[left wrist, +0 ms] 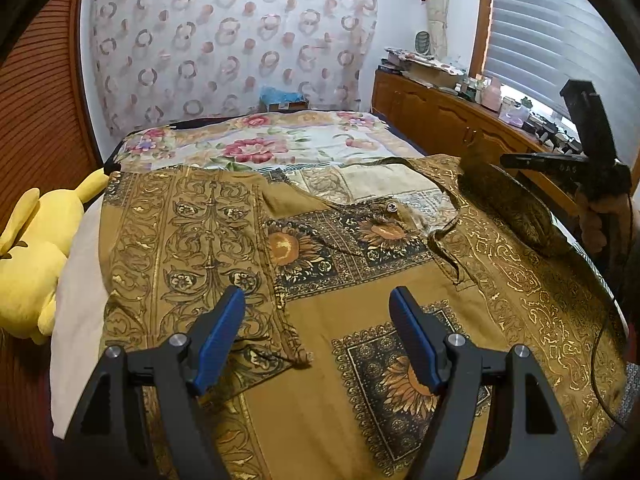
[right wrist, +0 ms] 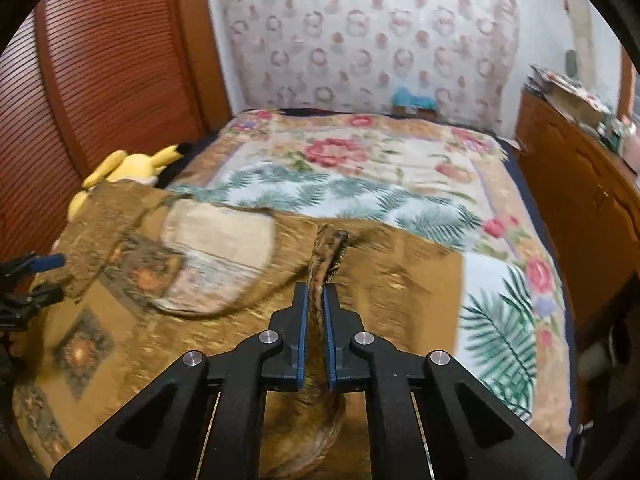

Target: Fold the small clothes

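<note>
Home bedroom, bed [right wrist: 360,168], wooden dresser [left wrist: 432,108]

A shirt [left wrist: 320,280] lies on the bed [left wrist: 280,144], plush toy [left wrist: 32,264] left.

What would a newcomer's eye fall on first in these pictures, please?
Most likely the gold-brown shirt with sunflower squares, spread over the near half of the floral bed. Next, the right tool, shut on a bunched fold of that shirt, while the left tool hangs open above it. Last, the yellow plush at the bed's left edge.
</note>
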Available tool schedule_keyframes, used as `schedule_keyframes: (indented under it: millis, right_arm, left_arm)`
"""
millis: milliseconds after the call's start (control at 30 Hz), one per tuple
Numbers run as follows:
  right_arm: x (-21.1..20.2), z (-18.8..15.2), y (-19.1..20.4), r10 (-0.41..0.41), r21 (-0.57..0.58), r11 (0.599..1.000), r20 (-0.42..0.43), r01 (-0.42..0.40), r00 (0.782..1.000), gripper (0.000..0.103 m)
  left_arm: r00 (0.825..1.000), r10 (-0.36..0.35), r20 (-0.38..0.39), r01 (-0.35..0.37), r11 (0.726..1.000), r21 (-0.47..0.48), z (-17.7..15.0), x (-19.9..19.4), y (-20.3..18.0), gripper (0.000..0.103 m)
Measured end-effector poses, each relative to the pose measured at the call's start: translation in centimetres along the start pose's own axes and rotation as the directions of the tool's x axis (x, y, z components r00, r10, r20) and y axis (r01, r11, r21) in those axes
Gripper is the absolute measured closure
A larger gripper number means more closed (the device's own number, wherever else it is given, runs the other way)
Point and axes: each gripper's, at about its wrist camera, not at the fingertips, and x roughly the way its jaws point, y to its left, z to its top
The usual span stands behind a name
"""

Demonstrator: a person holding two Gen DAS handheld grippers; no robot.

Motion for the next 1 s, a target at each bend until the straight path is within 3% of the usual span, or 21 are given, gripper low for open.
schedule_keyframes:
  millis: [67,167,233,333,467,667,1000]
  right_arm:
    - [-0.1,0.3,0.7,0.022,-0.002,1.000,0.002,-0.022,1.000,0.097]
    - [-0.7,0.6,1.4,0.022,-0.017,1.000,0.014,-0.022,1.000,0.078]
    - [-1.1,0.4,1.3,0.008,-0.028,1.000,0.023,-0.007,1.000,0.076]
    - [-0.6,0.0,-0.1,-0.061,-0.021,0.998,0.003,0.061,0.998,0.061]
    - [0.9,-1.1,-2.3,-0.138,-0.019,0.990,-0.051,0.137,0.989,0.060]
    - [3.5,-3.2,-5.3,-0.167,0.005,0.986,-0.146,0.169,0.975,0.060]
    - [4.0,-4.2,-5.7,-0.153,0.008,0.988,-0.113,0.155,0.982,0.057]
  left_arm:
    - [1.000,0.001,0.001,-0.001,1.000,-0.001,0.0,-0.1,0.1,0.028]
    - [1.000,0.005,0.005,-0.005,1.000,-0.002,0.0,-0.2,0.2,0.028]
    - [1.000,0.011,0.011,-0.011,1.000,-0.002,0.1,-0.4,0.4,0.028]
    - [1.000,0.023,0.018,-0.023,1.000,-0.006,0.4,-0.6,1.1,0.028]
    - [0.998,0.052,0.028,-0.052,0.998,-0.023,1.0,-0.6,2.6,0.028]
    - [0.991,0.127,0.033,-0.125,0.991,-0.051,2.1,0.0,6.0,0.028]
    - [0.982,0.190,0.014,-0.187,0.977,-0.102,4.3,1.2,11.9,0.028]
